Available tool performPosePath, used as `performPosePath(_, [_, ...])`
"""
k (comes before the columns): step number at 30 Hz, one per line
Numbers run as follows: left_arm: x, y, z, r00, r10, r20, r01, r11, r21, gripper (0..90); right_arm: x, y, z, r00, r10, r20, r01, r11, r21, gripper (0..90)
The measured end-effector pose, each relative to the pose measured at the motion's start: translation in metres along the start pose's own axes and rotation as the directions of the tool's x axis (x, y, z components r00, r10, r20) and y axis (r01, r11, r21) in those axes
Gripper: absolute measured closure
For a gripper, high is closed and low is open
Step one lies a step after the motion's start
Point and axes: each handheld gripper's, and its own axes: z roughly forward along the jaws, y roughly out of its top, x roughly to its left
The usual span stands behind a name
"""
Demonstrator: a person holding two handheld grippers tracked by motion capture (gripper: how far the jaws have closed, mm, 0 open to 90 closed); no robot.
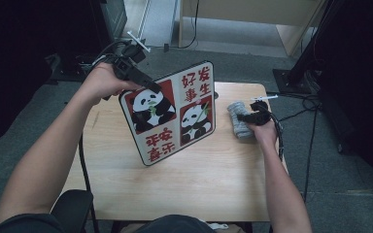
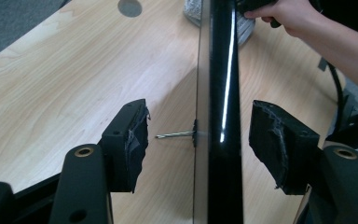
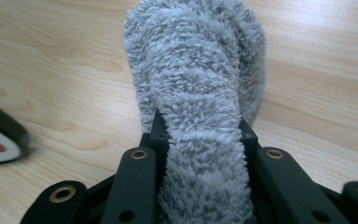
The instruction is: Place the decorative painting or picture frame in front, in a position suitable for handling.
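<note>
Cloth (image 3: 200,93) pinched in right gripper (image 3: 200,135) at 3 o'clock — board (image 1: 172,111) upright between left gripper's (image 2: 200,140) spread jaws, unclamped — wiping not begun.

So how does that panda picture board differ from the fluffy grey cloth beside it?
The glossy red-and-white panda picture board is flat and rigid, standing tilted on its edge on the pale wooden table; the fluffy grey cloth is soft, bunched and lying down. The board sits between the left gripper's open jaws, untouched by the pads; the right gripper is clamped on the cloth. Both rest on the table.
</note>
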Motion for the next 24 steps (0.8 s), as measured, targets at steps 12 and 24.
performPosePath(12, [-0.009, -0.019, -0.007, 0.9998, -0.020, 0.002, 0.020, 0.9990, -0.041, 37.1, 0.020, 0.026, -0.039, 0.9955, -0.080, -0.049, 0.078, 0.995, -0.056, 70.2])
performPosePath(24, [-0.014, -0.042, -0.017, 0.9994, -0.034, 0.008, 0.034, 0.9957, -0.086, 37.7, 0.041, 0.043, -0.051, 0.9872, -0.123, -0.102, 0.120, 0.992, -0.035, 70.7])
